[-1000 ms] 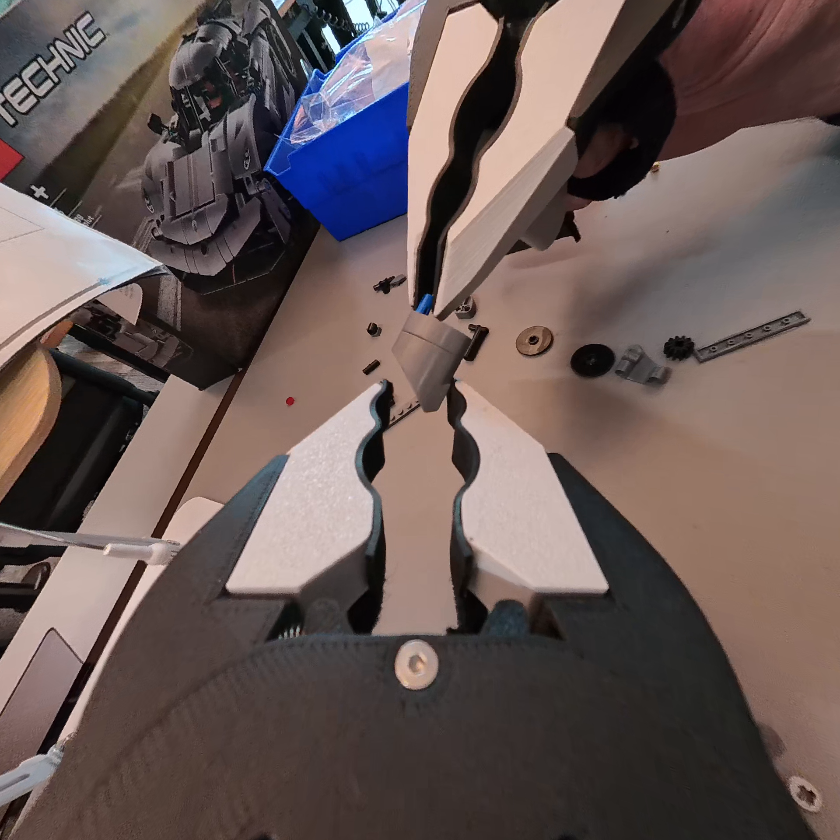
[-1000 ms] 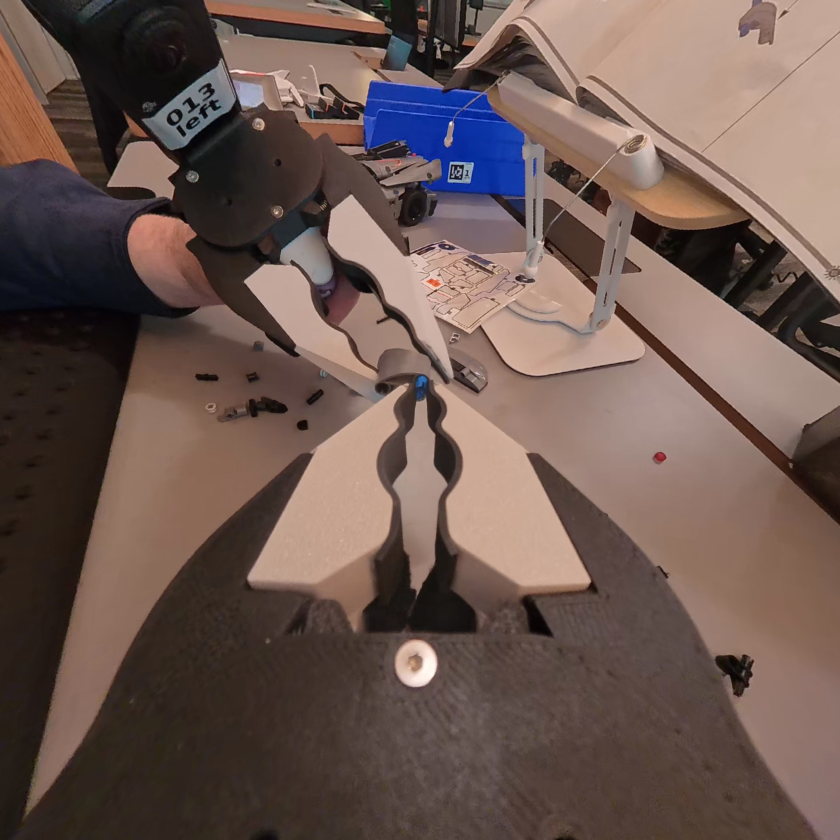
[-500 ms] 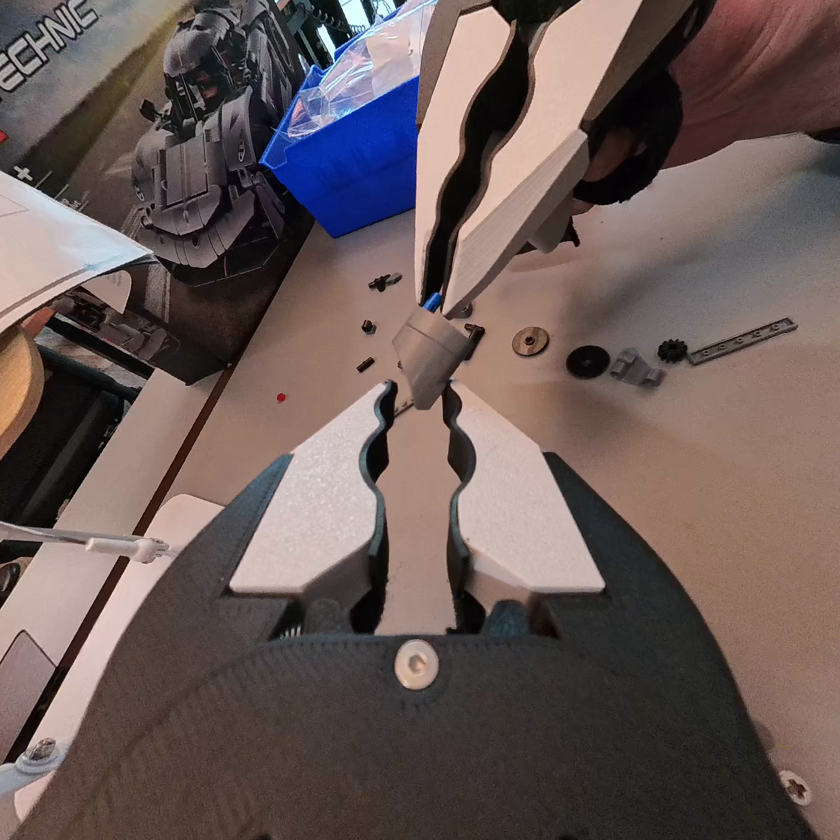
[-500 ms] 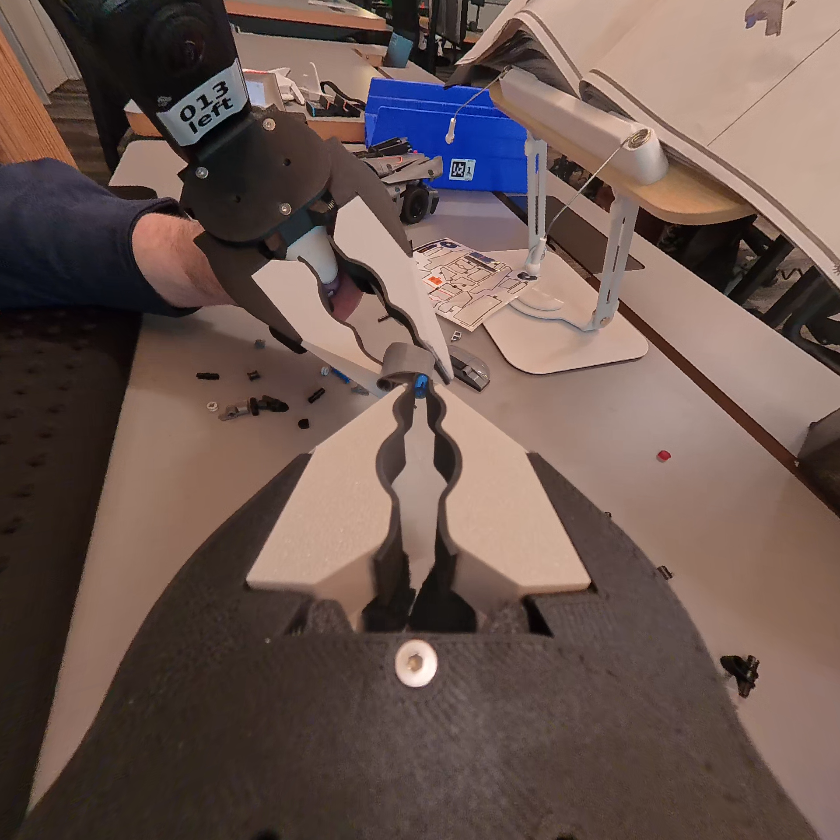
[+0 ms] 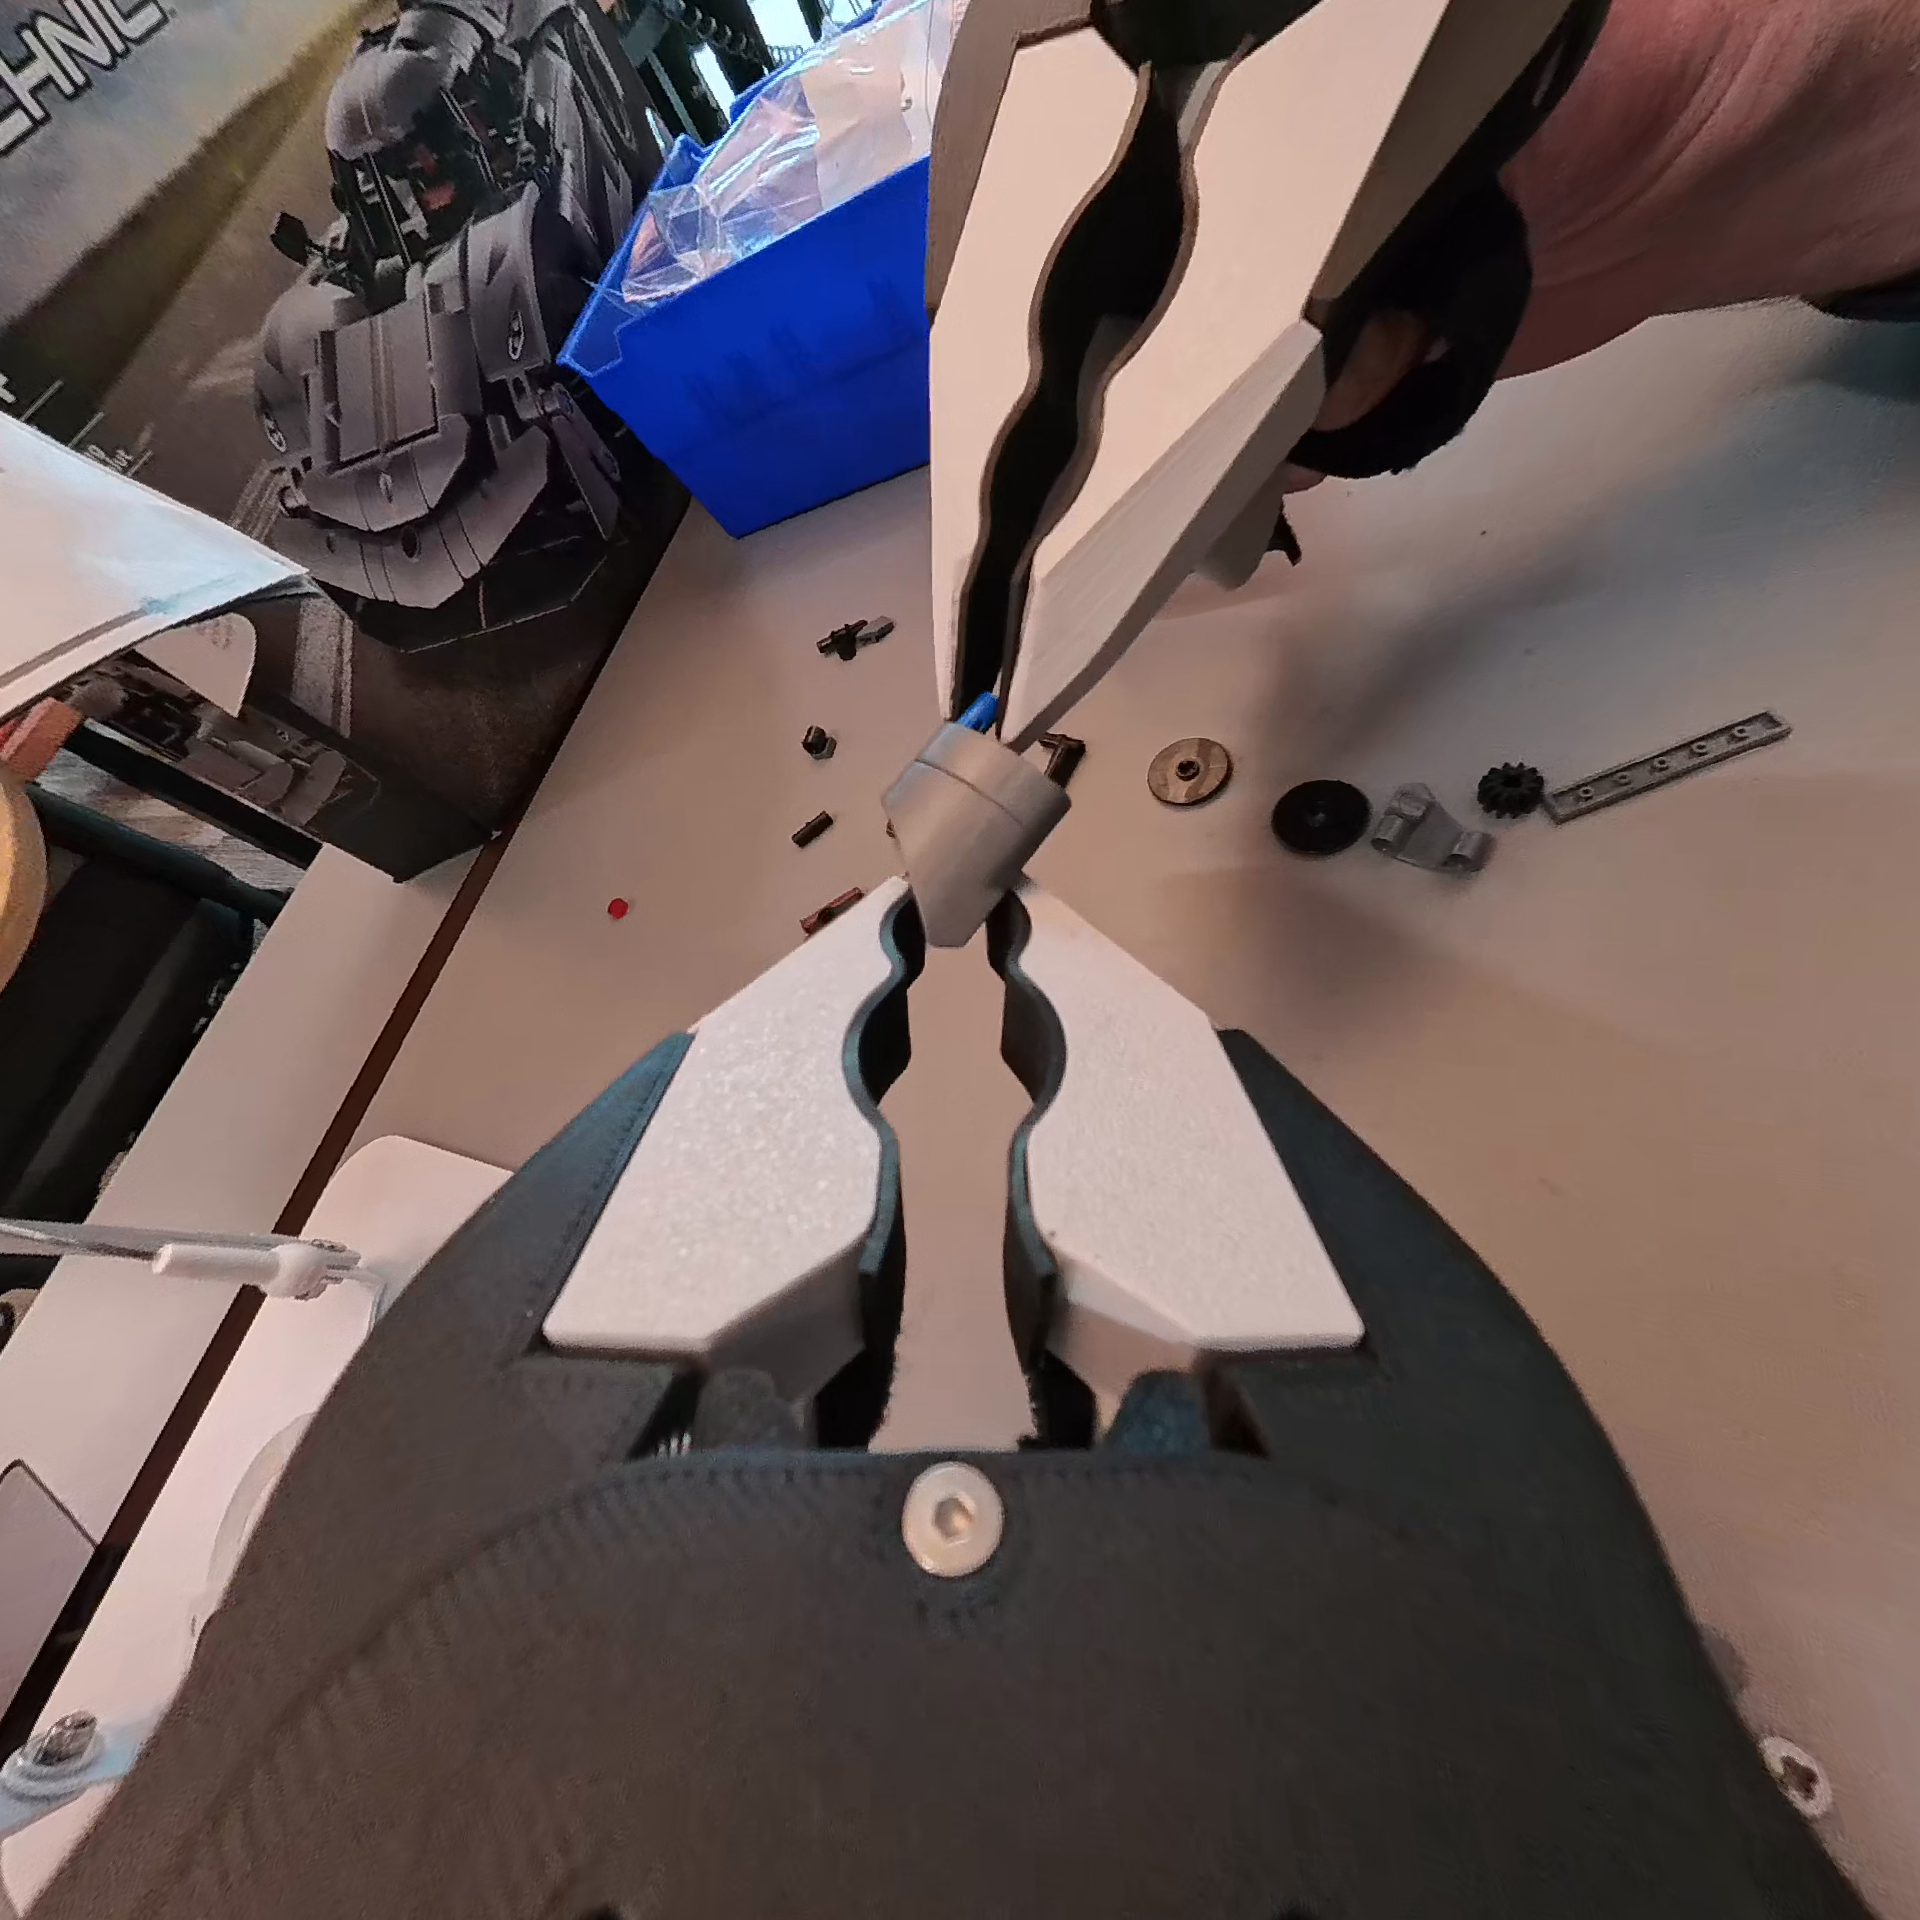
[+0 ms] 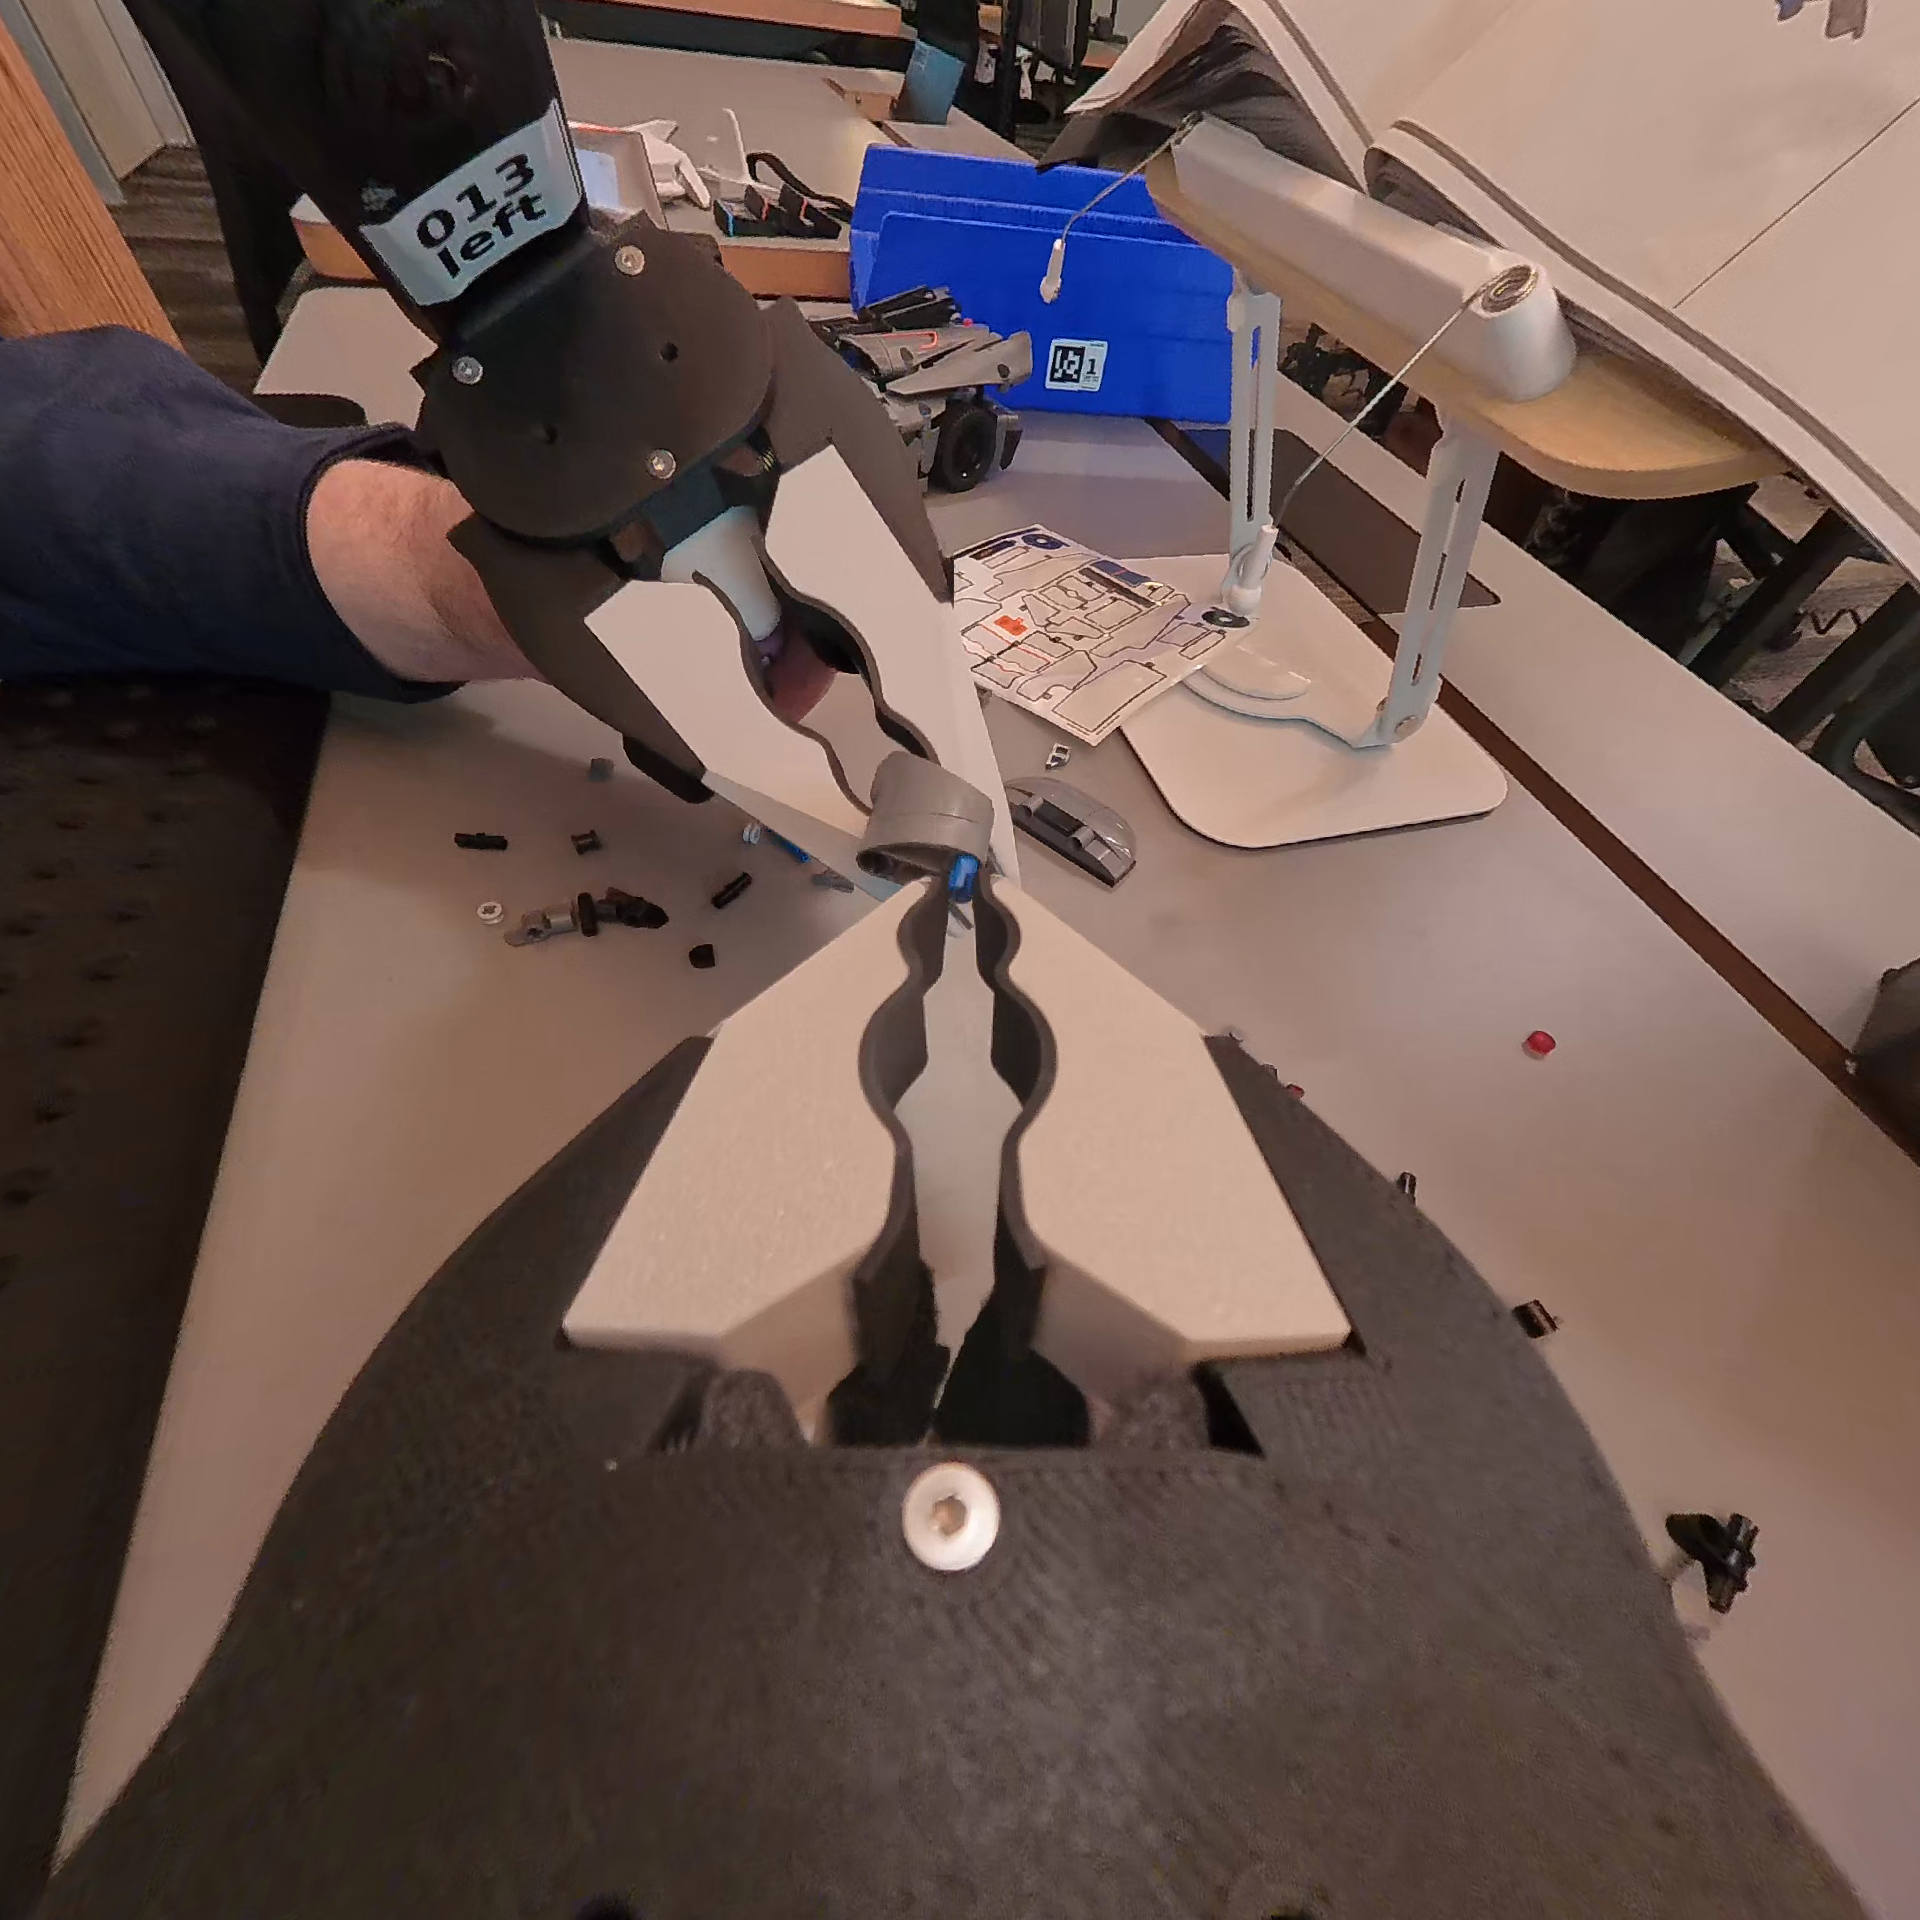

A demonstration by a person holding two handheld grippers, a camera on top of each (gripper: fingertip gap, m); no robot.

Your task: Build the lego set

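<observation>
Above the pale surface point(image 5: 1455, 1039), the left gripper point(image 5: 954, 914) is clenched on the lower tip of a grey curved lego piece point(image 5: 971, 826), while the right gripper point(image 6: 961, 894) pinches a small blue pin point(image 6: 962, 871) seated in that piece's other end; both parts are held in the air, clear of the surface. Loose black pins, a black gear point(image 5: 1507, 790), a grey perforated beam point(image 5: 1668, 766) and a red stud point(image 5: 618, 908) lie scattered below. A printed set box point(image 5: 343, 343) leans beside a blue bin point(image 5: 790, 405); a white label sits on the left gripper's handle, and a sticker sheet point(image 6: 1081, 629) lies by a white book stand point(image 6: 1340, 769).
</observation>
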